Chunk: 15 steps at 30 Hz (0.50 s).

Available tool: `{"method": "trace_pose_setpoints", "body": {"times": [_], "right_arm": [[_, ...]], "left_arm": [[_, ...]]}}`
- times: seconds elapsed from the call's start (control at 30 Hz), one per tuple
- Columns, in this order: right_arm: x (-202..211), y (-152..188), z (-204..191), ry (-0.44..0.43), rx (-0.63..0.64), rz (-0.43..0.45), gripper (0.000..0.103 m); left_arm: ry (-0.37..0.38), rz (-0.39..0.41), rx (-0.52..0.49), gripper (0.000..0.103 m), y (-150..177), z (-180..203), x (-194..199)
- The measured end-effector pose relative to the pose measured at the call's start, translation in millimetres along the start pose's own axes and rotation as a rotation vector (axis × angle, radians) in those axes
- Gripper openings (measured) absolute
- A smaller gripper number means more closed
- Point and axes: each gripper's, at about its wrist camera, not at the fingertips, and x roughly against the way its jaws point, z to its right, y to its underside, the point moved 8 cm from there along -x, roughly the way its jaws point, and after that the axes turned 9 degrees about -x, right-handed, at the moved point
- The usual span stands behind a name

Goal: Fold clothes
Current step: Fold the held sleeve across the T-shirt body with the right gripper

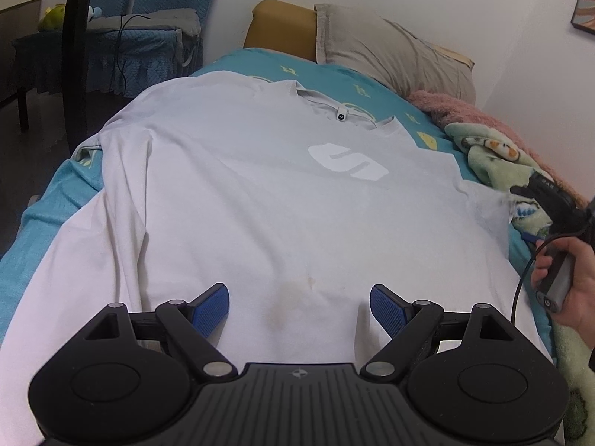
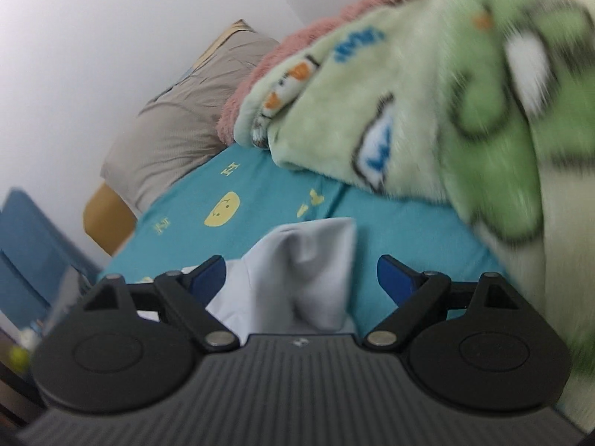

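A white T-shirt (image 1: 260, 204) with a white chest logo lies spread face up on the bed, collar toward the pillow. My left gripper (image 1: 299, 304) hovers open over the shirt's hem, which bears faint stains, and nothing is between its blue pads (image 1: 215, 306). My right gripper (image 2: 301, 278) stands open at the shirt's right side. The bunched sleeve (image 2: 312, 260) lies between its fingers, and the pads stand wide apart without pressing on it. In the left wrist view a hand (image 1: 572, 297) holds that gripper at the right edge.
The teal bed sheet (image 1: 55, 204) shows around the shirt. A green patterned blanket (image 2: 446, 111) and a pink one (image 1: 465, 111) are piled along the wall side. A beige pillow (image 1: 390, 52) lies at the head, and a blue-covered chair (image 1: 148, 37) stands beyond the bed's left edge.
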Motion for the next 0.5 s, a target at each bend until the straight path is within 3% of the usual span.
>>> {"method": "trace_pose_setpoints", "body": {"times": [0.1,0.27,0.33,0.37,0.4,0.43,0.5], "right_arm": [[-18,20,3,-0.018,-0.053,-0.121,0.089],[-29,50,-22,0.097,0.199,-0.114,0.09],[-31,58,-36,0.108,0.254,-0.1,0.056],[-32,62,-45,0.128,0.303,-0.085,0.047],[-32,72,-60,0.146,0.414,-0.06,0.026],[-32,81,-75,0.163,0.525,-0.034,0.017],[-32,100,-106,0.198,0.746,0.019,0.017]], "left_arm": [[0.004,-0.002,0.012,0.085,-1,-2,0],[0.023,-0.005,0.037,0.085,-2,-4,0],[0.029,-0.003,0.048,0.085,-3,-5,1],[0.032,-0.001,0.054,0.085,-3,-6,1],[0.032,0.002,0.058,0.085,-4,-6,1],[0.031,0.005,0.062,0.085,-5,-7,2],[0.03,0.01,0.071,0.085,-6,-9,3]]}}
